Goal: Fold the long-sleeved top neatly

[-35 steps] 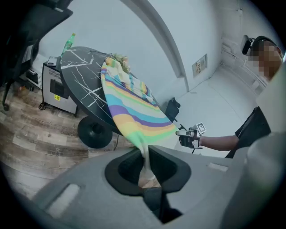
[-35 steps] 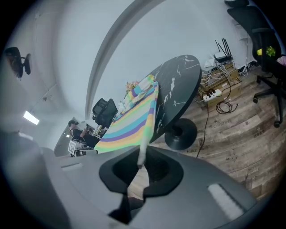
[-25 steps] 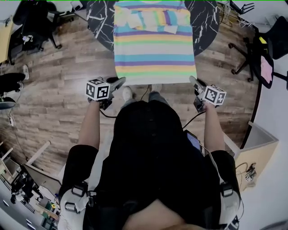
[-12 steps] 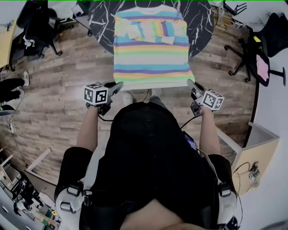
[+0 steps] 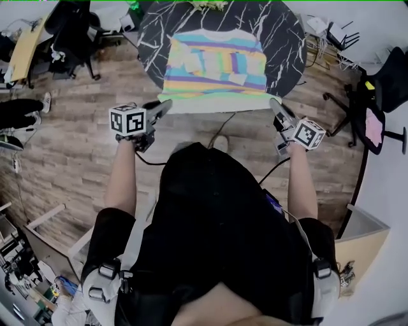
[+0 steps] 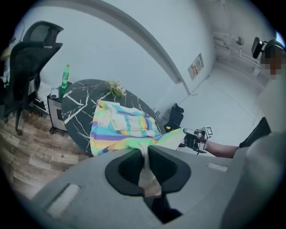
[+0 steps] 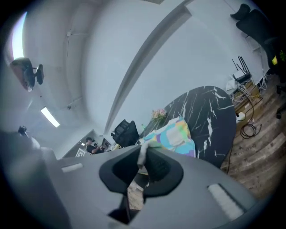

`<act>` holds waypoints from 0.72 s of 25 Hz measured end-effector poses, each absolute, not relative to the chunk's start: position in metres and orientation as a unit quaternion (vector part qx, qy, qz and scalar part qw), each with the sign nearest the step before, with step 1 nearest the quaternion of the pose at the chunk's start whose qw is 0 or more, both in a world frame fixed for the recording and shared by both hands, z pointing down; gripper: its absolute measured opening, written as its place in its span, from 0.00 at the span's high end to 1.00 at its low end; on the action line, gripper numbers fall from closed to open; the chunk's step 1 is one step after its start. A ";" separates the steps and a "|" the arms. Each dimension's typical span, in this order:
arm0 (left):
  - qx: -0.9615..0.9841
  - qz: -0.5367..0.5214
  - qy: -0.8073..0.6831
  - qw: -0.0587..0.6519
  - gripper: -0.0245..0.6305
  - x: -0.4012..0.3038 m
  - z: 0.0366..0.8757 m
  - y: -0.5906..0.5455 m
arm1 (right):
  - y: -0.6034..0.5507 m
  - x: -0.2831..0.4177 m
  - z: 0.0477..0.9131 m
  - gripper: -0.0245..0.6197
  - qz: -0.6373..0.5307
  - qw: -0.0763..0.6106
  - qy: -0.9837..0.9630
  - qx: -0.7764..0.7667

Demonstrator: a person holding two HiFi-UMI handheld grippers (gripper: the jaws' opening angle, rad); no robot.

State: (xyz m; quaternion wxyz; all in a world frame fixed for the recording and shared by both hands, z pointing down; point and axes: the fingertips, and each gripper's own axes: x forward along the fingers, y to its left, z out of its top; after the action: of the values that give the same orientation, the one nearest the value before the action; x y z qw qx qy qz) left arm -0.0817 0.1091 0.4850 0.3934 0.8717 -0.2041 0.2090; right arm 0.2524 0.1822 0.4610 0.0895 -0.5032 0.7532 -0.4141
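Striped top (image 5: 215,69) is spread on the black marble worktop (image 5: 287,44), its near hem clamped at 7 o'clock by the left claw (image 5: 166,105) and at 5 by the right claw (image 5: 275,104); flowers (image 5: 207,5) are parked at 12, office chair (image 5: 382,95) at 3

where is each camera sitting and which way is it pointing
Head view: on the person's head, looking steeply down at the striped top on the black table; shows torso, left gripper, right gripper.
Left gripper view: on the left gripper, looking along its jaws, shut on the top's hem, toward the table; shows the right gripper.
Right gripper view: on the right gripper, looking along its jaws, shut on the hem, toward table and flowers.
Shared: all three show top and table.
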 end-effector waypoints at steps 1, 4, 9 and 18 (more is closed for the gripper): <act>0.873 0.203 -0.212 0.390 0.90 -0.078 0.479 0.101 | 0.171 0.255 0.454 0.93 -0.409 0.096 0.758 -0.498; 0.870 0.202 -0.237 0.382 0.90 -0.072 0.469 0.075 | 0.141 0.261 0.440 0.93 -0.389 0.097 0.769 -0.498; 0.860 0.215 -0.253 0.387 0.90 -0.061 0.473 0.040 | 0.103 0.269 0.442 0.93 -0.381 0.080 0.766 -0.512; 0.854 0.197 -0.224 0.426 0.90 -0.044 0.479 -0.034 | 0.041 0.287 0.454 0.93 -0.396 0.063 0.736 -0.545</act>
State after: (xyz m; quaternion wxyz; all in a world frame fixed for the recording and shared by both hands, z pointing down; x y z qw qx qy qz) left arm -0.0439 -0.0337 0.4791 0.4257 0.8542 -0.2243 0.1967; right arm 0.2868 0.0410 0.4536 0.0632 -0.5454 0.7359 -0.3962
